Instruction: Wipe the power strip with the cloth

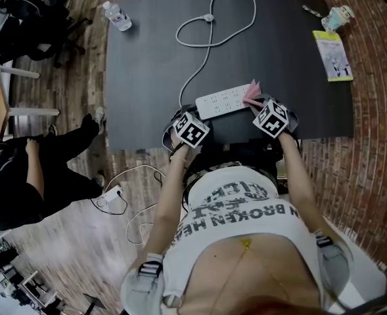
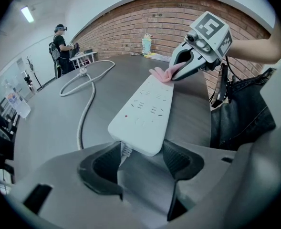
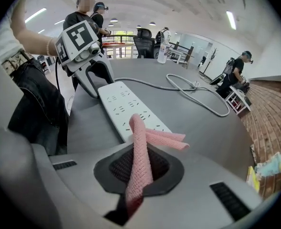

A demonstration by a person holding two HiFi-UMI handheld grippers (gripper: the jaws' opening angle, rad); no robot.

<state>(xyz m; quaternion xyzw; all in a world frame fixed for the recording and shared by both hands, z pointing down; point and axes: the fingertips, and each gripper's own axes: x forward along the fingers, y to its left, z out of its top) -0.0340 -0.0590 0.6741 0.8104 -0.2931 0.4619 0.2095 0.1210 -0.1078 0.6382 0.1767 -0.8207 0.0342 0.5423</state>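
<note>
At the near edge of the dark table [image 1: 147,71] I have both grippers on the job. My left gripper [image 2: 140,157] has its jaws set partly apart around the cord end of the white power strip [image 2: 145,109], the pads [image 2: 174,157] pressing its 2 corners as far as I can judge, with the cable stub between them. My right gripper [image 3: 140,170] is clamped on a pink cloth [image 3: 141,149], which stands up in a narrow fold between the jaws and flops forward onto the strip's other end. From the head view the strip [image 1: 225,101] lies slantwise just in front of me, left gripper [image 1: 192,113] at its left end, right gripper [image 1: 262,107] at its right end and the cloth [image 1: 252,95] touching that right corner. The left gripper view shows the right gripper [image 2: 181,68] tilted down with the cloth [image 2: 161,74] draped on the far end of the strip. Beyond, the strip's white cable [image 1: 209,28] runs away and loops across the middle of the table. At the far left corner lies a clear water bottle [image 1: 117,16]; at the far right lie a yellow-green booklet [image 1: 333,54] and a small pale cup [image 1: 338,16].
</note>
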